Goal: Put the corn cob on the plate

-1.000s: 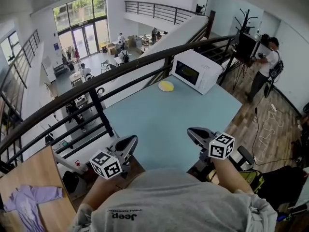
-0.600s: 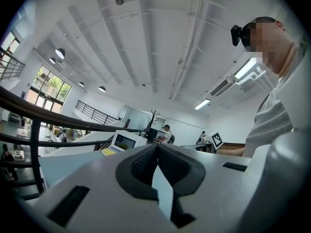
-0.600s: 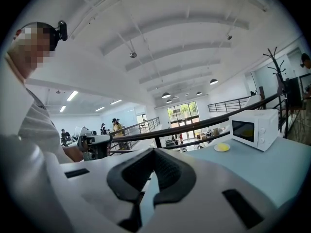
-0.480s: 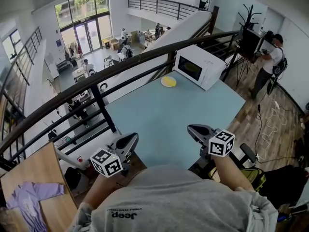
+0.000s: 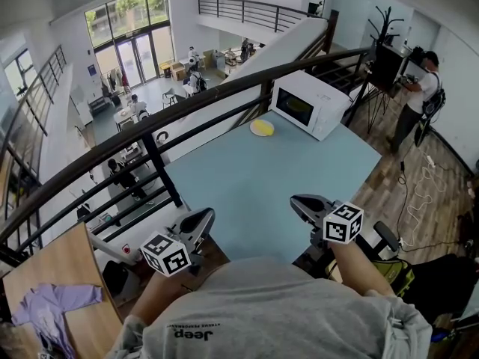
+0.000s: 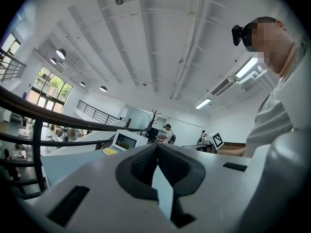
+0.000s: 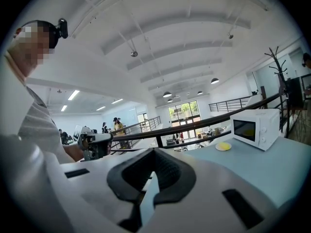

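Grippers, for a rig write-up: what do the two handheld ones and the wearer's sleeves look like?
Both the left gripper and the right gripper have pale grey moulded shells that narrow to dark ribbed pads. Each carries a white cube printed with black square markers. The person wears a grey short-sleeved shirt.

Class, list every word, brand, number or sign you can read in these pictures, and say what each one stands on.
"Jeep": upside down on the person's grey T-shirt, head view.
Smaller print line beside it: too small to read.
Marker cubes on the left claw and right claw: black-and-white square patterns, no letters.
White box-shaped microwave oven: no legible print.
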Demonstrator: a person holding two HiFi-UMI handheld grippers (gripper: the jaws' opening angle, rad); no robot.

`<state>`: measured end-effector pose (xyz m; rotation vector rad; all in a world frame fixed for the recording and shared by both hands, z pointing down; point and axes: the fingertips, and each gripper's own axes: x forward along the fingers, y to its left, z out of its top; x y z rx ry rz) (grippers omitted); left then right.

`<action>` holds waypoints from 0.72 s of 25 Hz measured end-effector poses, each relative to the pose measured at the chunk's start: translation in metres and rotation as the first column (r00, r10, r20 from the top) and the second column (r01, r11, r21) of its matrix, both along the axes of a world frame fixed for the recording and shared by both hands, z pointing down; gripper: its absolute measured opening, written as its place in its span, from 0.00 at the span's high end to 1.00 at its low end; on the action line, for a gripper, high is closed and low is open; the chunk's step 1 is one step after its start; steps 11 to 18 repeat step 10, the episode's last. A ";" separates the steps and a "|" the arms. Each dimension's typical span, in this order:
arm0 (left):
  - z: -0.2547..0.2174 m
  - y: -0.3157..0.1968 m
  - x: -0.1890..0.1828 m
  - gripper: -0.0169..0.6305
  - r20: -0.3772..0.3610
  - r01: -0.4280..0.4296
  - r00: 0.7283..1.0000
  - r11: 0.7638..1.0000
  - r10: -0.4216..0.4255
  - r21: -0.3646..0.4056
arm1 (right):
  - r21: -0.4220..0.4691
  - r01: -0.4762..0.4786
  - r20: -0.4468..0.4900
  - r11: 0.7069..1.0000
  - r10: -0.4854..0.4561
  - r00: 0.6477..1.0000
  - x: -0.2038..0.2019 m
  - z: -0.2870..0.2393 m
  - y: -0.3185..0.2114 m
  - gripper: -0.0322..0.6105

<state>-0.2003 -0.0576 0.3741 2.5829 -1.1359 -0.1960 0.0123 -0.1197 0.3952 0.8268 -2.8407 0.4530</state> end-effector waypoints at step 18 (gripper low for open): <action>0.001 0.001 0.001 0.94 -0.004 -0.002 1.000 1.000 0.002 -0.008 | 0.000 0.009 -0.003 1.000 -0.009 1.000 -0.001 0.001 0.003 0.93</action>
